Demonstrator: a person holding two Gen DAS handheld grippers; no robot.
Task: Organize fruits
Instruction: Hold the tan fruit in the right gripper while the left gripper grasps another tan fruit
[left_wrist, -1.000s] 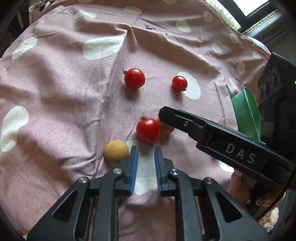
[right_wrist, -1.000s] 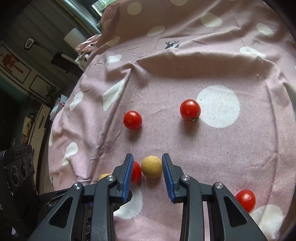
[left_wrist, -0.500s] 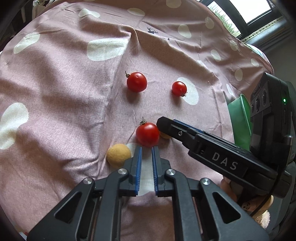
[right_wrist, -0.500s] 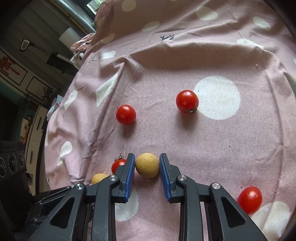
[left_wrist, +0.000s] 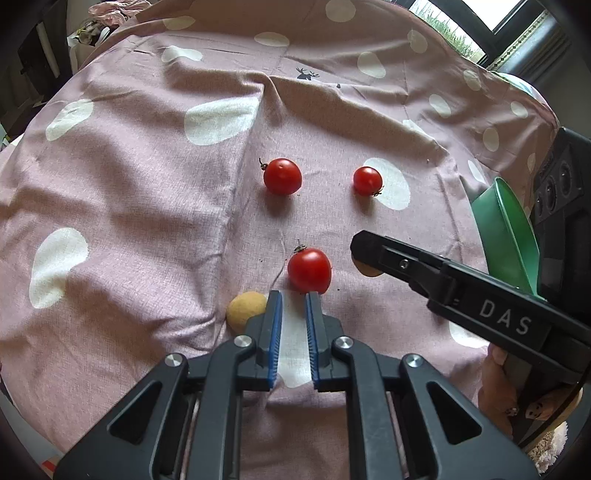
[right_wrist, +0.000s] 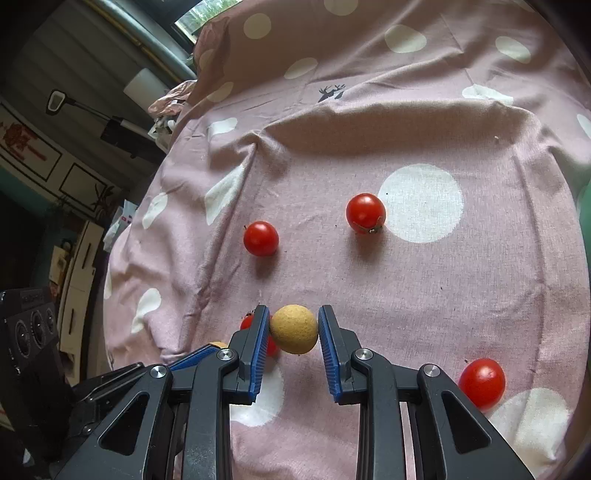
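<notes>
The right gripper (right_wrist: 293, 328) clamps a yellow fruit (right_wrist: 294, 328) just above the pink spotted cloth (right_wrist: 443, 295), the left gripper (left_wrist: 293, 314) waits slightly parted and empty, and the four tomatoes and second yellow fruit (left_wrist: 245, 305) remain unsorted.

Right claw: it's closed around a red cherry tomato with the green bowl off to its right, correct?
Not quite. The right wrist view shows the right claw closed around the round yellow-tan fruit, not a red cherry tomato. The green plastic bowl does sit off to its right, as the left wrist view shows.
</notes>
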